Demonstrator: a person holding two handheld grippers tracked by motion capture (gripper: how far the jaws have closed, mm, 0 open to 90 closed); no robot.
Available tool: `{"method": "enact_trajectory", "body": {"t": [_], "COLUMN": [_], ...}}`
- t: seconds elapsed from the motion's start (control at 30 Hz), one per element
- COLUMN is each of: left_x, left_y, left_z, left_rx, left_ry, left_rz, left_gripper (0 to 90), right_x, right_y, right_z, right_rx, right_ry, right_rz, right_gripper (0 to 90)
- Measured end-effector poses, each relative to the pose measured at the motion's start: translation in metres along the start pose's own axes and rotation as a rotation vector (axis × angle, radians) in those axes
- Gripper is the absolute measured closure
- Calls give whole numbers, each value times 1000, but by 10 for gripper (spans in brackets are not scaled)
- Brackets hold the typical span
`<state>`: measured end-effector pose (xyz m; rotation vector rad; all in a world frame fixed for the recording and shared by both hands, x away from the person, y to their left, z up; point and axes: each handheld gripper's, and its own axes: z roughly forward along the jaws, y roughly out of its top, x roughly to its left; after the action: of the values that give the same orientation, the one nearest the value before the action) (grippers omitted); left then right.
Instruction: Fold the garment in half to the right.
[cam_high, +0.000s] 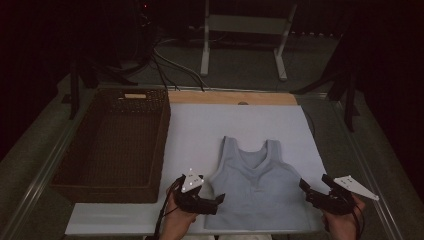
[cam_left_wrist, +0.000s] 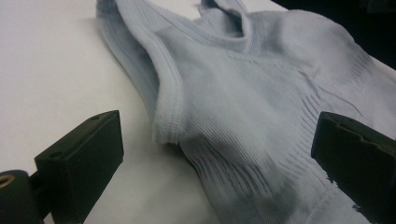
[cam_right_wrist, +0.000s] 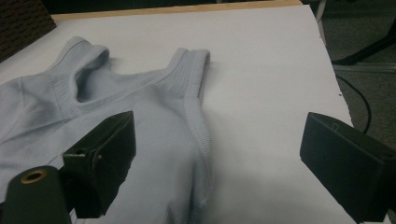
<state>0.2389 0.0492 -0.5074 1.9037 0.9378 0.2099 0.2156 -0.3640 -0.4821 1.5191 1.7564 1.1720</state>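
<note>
High view has the tank top (cam_high: 259, 187) flat on the white sheet (cam_high: 200, 130), straps pointing away, and both the left gripper (cam_high: 218, 199) and right gripper (cam_high: 303, 186) gape wide, one flanking each side seam.

Tabletop with a white cover, a top and a basket

The tabletop (cam_high: 200, 130) is covered in white, with a bare wooden strip along its far edge. A pale blue tank top (cam_high: 257, 187) lies flat near the front edge, straps pointing away. A dark woven basket (cam_high: 107, 185) sits at the left side.
</note>
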Motion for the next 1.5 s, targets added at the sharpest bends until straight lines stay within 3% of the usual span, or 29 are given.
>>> {"method": "enact_trajectory", "body": {"t": [0.27, 0.37, 0.5, 0.73, 0.93, 1.0, 1.13, 1.5], "left_x": [-2, -4, -6, -1, 9, 7, 7, 16], "left_y": [-3, -4, -3, 11, 14, 15, 16, 14], "left_z": [5, 7, 13, 20, 22, 20, 15, 1], "left_rx": [65, 86, 128, 109, 95, 85, 82, 87], "left_ry": [-9, -29, -50, -52, -76, -65, -43, -15], "left_rz": [-36, -42, -28, -93, -183, -185, -190, -205], "left_gripper": [43, 130, 136, 186, 676, 783, 839, 845], "right_x": [3, 4, 4, 6, 7, 7, 9, 11], "right_y": [0, 0, 0, 0, 0, 0, 0, 0], "right_z": [-2, -2, -3, -3, -3, -3, -3, -2], "right_rx": [-16, -16, -24, -27, -24, -23, -24, -24], "right_ry": [4, 2, 0, 5, 7, 9, 11, 16], "right_rz": [-5, -11, -11, -12, -14, -14, -18, -23], "right_gripper": [110, 109, 110, 110, 110, 110, 110, 110]}}
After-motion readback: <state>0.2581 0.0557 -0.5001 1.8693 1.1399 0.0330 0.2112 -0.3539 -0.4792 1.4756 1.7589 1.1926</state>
